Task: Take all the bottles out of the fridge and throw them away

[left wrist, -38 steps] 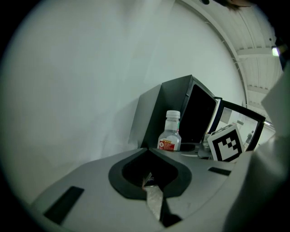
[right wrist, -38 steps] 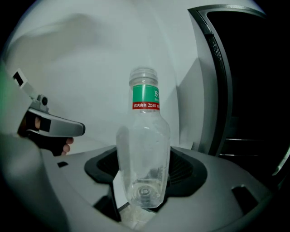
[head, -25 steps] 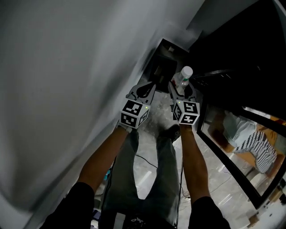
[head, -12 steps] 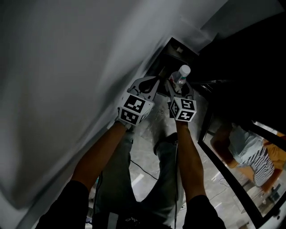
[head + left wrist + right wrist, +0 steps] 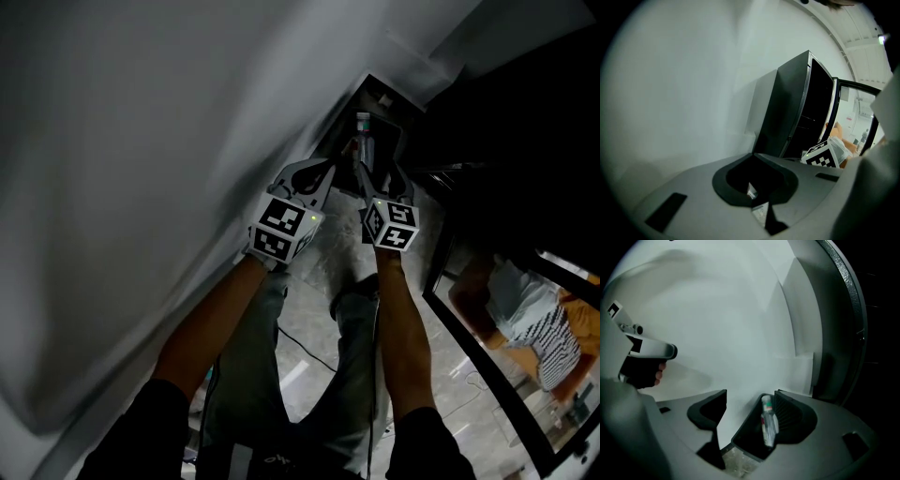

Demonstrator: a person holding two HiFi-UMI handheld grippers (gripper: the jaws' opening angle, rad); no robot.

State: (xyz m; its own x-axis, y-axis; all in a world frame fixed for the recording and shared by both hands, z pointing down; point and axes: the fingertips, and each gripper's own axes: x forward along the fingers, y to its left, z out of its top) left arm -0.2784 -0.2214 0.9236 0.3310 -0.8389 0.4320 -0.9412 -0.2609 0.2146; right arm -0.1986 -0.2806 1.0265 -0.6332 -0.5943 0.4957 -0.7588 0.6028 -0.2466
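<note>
One white wall (image 5: 141, 141) left, dark fridge (image 5: 525, 84) right, black bin (image 5: 749, 430) between them; right gripper (image 5: 752, 401) above bin, jaws wide, nothing held; left gripper (image 5: 759, 208) closed, empty; bottle (image 5: 768, 425) lies inside bin. Best: lift right gripper straight up clear of rim, then head for fridge

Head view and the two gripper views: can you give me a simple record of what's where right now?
Right gripper: open, empty, above the bin
Left gripper: shut, empty, beside the right one
Bottle: clear plastic, inside the bin, touching neither gripper
Bin: black, open-topped, next to the white wall
</note>
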